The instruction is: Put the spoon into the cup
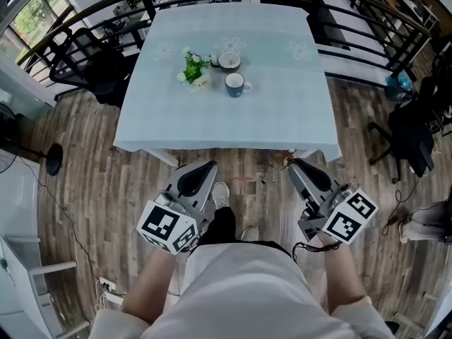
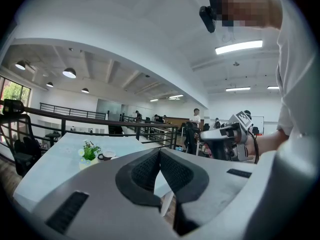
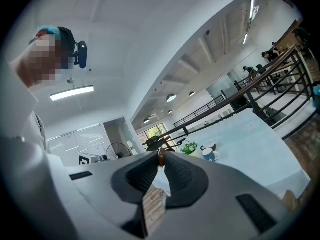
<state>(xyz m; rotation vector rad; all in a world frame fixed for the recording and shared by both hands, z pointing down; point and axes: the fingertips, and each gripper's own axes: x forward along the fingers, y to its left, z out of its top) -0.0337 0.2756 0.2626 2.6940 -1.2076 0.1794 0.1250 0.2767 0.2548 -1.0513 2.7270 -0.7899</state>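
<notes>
A blue cup (image 1: 235,84) stands on the table (image 1: 212,119) with the pale blue cloth, also seen small in the right gripper view (image 3: 209,155). Behind it sit a white cup on a saucer (image 1: 229,61) and a small potted plant (image 1: 193,68). I cannot make out a spoon from here. My left gripper (image 1: 207,166) and right gripper (image 1: 294,162) are held low near the person's body, short of the table's near edge, both shut on nothing. The left gripper's jaws (image 2: 160,151) meet, and so do the right gripper's (image 3: 161,159).
Black office chairs (image 1: 88,66) stand left of the table and another (image 1: 411,136) to the right. A dark railing (image 1: 367,6) curves behind. A fan base (image 1: 53,159) sits on the wood floor at left. People stand far off in the left gripper view.
</notes>
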